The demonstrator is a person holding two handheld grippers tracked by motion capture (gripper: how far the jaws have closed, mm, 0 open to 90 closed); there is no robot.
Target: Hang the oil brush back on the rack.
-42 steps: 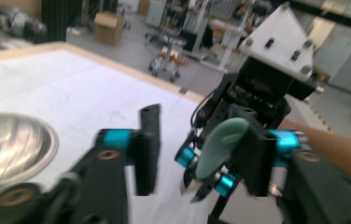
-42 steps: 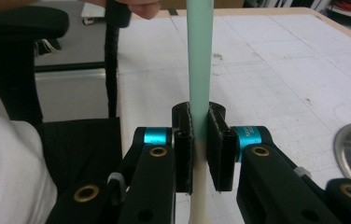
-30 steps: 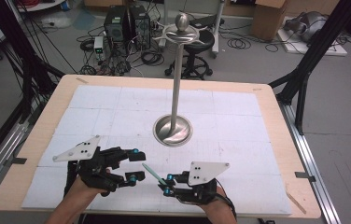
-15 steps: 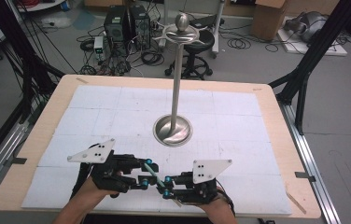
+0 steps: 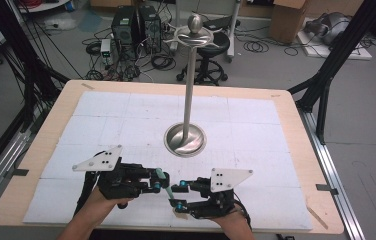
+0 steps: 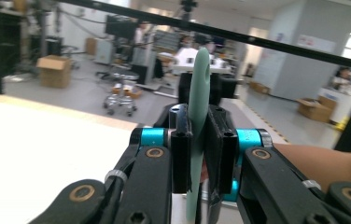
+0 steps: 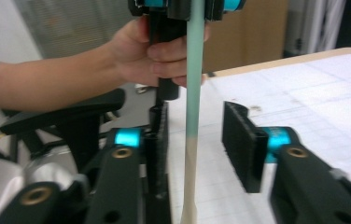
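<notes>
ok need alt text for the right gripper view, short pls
A slim mint-green utensil with a pale lower end stands upright between the right gripper's open black jaws, which have just been opening. Above, the left gripper clamps it, a hand behind.

We hold our left gripper (image 5: pixel 160 181) near the front edge of the table, pointing to the right, and its jaws have just been closing; they now press on a thin green handle (image 6: pixel 198 121). Our right gripper (image 5: pixel 176 196) lies just beside it, pointing to the left, and its jaws have just been opening, so they stand apart around the same handle without touching it.
</notes>
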